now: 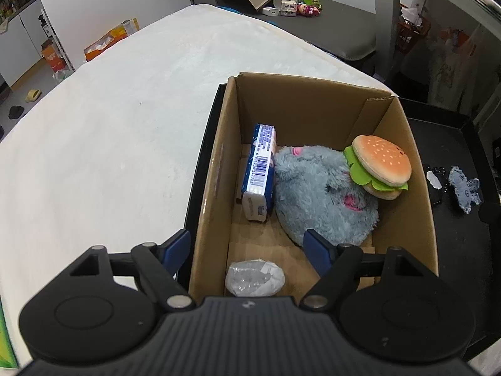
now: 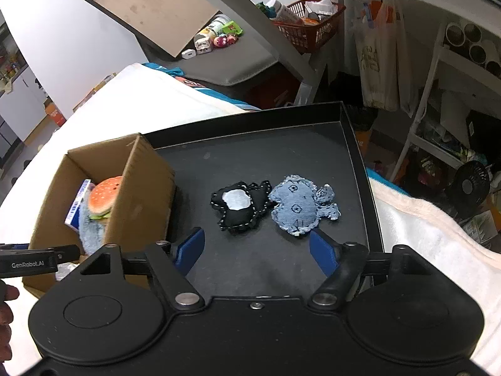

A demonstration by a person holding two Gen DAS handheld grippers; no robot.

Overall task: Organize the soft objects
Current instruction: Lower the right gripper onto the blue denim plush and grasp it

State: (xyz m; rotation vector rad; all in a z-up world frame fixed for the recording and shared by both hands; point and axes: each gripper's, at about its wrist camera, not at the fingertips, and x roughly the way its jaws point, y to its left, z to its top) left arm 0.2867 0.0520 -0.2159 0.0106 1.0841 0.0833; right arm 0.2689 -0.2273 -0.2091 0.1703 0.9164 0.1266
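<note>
Looking down from the left wrist view, the left gripper (image 1: 247,247) hangs over the near end of the cardboard box (image 1: 216,169), jaws spread wide and holding nothing. Inside lie a grey plush (image 1: 316,194) with a burger plush (image 1: 380,167) leaning on it against the right wall, a tissue pack (image 1: 260,177) along the left wall, and a clear wrapped bundle (image 1: 255,277) at the near end. Bare floor remains between bundle and plush.

From the right wrist view, the right gripper (image 2: 256,249) hovers over the black tray (image 2: 353,144), jaws well apart and empty, with a black fabric toy (image 2: 239,205) and a denim fabric toy (image 2: 302,205) touching mid-tray. Centring on one toy alone, probably the black one nearer the box, should avoid dragging its neighbour; the tray's near side is free, its raised rim close on the right.
</note>
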